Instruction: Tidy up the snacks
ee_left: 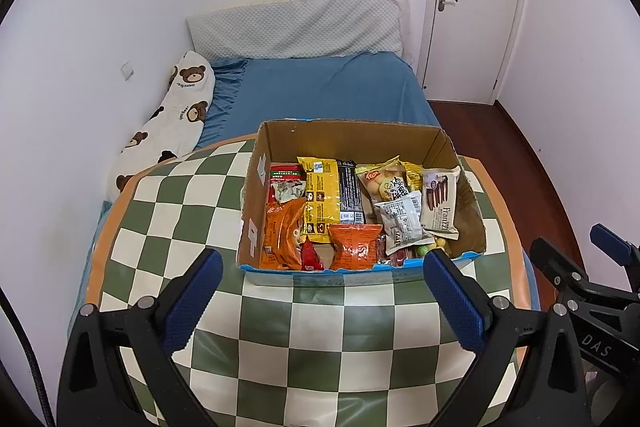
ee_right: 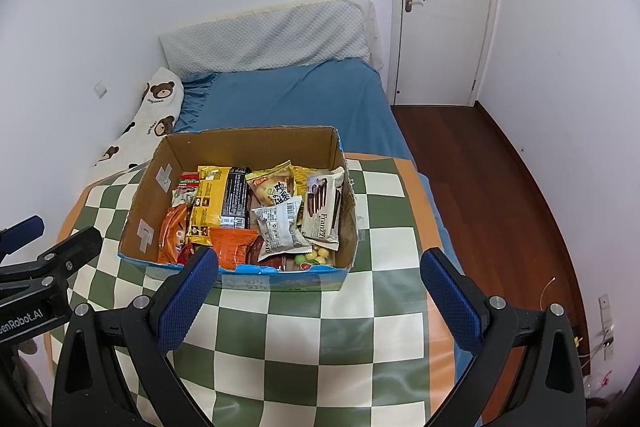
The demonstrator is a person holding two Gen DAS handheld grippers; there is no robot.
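Note:
An open cardboard box (ee_left: 352, 135) (ee_right: 248, 141) sits on a green and white checkered table (ee_left: 312, 339) (ee_right: 304, 339). It holds several snack packs: a yellow pack (ee_left: 320, 199) (ee_right: 208, 203), orange bags (ee_left: 354, 247) (ee_right: 232, 247), a white Franzzi wafer pack (ee_left: 440, 203) (ee_right: 322, 215) and a black bar (ee_left: 350, 195). My left gripper (ee_left: 322, 267) is open and empty, just in front of the box. My right gripper (ee_right: 320, 267) is open and empty, in front of the box's near right corner. Each gripper shows at the edge of the other's view.
A bed with a blue sheet (ee_left: 328, 87) (ee_right: 288, 95), a grey pillow (ee_left: 296, 27) and a bear-print cushion (ee_left: 176, 115) lies behind the table. A white door (ee_right: 444, 7) and dark wood floor (ee_right: 500, 187) are at the right.

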